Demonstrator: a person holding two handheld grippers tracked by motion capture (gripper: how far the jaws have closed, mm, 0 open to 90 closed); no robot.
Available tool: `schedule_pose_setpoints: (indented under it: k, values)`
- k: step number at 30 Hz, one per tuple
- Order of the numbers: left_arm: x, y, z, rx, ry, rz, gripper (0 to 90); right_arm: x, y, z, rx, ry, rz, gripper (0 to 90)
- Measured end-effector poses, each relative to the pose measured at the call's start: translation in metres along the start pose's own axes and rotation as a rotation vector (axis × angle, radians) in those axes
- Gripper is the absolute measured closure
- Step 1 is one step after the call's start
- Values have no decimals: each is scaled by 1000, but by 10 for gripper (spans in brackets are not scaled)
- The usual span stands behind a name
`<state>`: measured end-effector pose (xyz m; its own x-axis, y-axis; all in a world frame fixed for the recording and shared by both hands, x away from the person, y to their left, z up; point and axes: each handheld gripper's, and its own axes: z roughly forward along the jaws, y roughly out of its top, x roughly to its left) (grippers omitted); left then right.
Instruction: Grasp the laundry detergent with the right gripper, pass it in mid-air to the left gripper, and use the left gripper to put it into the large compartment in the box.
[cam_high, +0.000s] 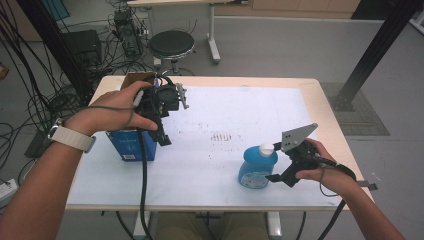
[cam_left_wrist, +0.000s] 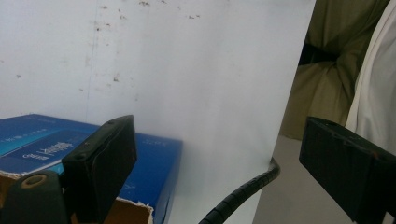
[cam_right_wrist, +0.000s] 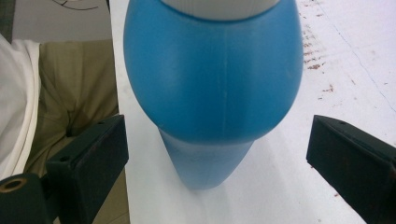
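Note:
A blue bottle (cam_high: 255, 170) with a white cap (cam_high: 266, 149) stands upright near the table's front right. My right gripper (cam_high: 274, 162) is beside it on the right. In the right gripper view the bottle (cam_right_wrist: 210, 70) stands between and just ahead of the open right gripper (cam_right_wrist: 215, 126), and neither jaw touches it. A blue cardboard box (cam_high: 127, 145) with a torn open top sits at the left. My left gripper (cam_high: 159, 131) hovers over the box's right side and points back toward the person. In its own view the left gripper (cam_left_wrist: 219, 130) is open and holds nothing, with the box (cam_left_wrist: 154, 154) under its left jaw.
A white sheet (cam_high: 225, 115) covers the wooden table. Behind the table stand a black stool (cam_high: 171, 44) and a second table's legs. Cables crowd the floor at the left. A black frame post (cam_high: 380, 45) rises at the right. The person's lap (cam_left_wrist: 322, 88) is at the front edge.

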<state>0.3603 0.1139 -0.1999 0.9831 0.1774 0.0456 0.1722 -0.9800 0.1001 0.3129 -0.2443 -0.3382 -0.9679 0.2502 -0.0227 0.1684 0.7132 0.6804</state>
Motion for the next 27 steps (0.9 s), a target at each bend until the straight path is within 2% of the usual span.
schedule_pose_setpoints:
  k: [27]
  values:
    - [0, -1, 1, -9, 2, -9, 118, 0, -1, 1, -9, 1, 7, 55]
